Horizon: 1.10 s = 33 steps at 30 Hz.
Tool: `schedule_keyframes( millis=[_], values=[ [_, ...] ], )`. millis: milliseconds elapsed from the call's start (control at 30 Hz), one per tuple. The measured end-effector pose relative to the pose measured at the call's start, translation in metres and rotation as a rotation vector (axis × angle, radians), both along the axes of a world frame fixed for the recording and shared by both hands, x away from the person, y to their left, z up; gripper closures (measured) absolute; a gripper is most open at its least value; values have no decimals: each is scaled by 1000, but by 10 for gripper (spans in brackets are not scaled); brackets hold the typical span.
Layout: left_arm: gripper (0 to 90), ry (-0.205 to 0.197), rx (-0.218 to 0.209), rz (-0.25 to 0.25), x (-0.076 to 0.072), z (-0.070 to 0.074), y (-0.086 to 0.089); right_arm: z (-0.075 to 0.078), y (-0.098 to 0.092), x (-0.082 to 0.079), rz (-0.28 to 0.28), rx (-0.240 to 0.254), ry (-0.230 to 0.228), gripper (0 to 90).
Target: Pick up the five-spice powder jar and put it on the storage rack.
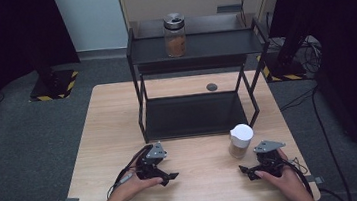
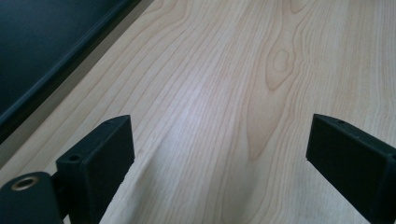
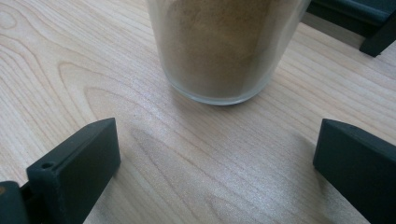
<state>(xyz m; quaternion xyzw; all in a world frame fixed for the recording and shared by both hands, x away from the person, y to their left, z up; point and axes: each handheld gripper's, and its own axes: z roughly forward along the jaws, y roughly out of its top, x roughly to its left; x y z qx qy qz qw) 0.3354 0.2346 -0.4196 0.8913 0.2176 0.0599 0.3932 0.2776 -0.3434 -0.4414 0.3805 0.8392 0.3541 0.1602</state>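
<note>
Tabletop [image 1: 195, 179]: jar [image 3: 224, 46] just ahead of right gripper [image 3: 215, 154]

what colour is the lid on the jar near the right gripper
White; the lid shows best in the high view, on the jar of brownish powder.

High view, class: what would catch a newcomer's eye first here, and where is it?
Likely the black two-tier shelf at the back of the wooden table, with a dark-lidded jar on its top tier. Next, the white-lidded jar of brown powder near the front, just ahead of the open right gripper.
</note>
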Motion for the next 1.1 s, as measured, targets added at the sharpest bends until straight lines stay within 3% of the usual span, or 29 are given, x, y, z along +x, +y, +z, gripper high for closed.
schedule_keyframes(
  millis=[367,533,700,767,867,1100],
  values=[
    [68,-5,3,72,-9,-2,26,0,0,0,0,0,0,11],
    [68,4,-4,151,-13,-6,42,0,0,0,0,0,1,11],
    [69,-15,25,228,-20,-4,51,0,0,0,0,-1,1,11],
    [69,-24,41,273,-23,-2,53,0,0,0,0,0,1,11],
    [68,-23,32,343,-29,-3,59,0,0,0,1,-1,1,11],
    [66,-34,68,424,-39,-8,67,0,0,0,0,0,1,11]
  ],
)
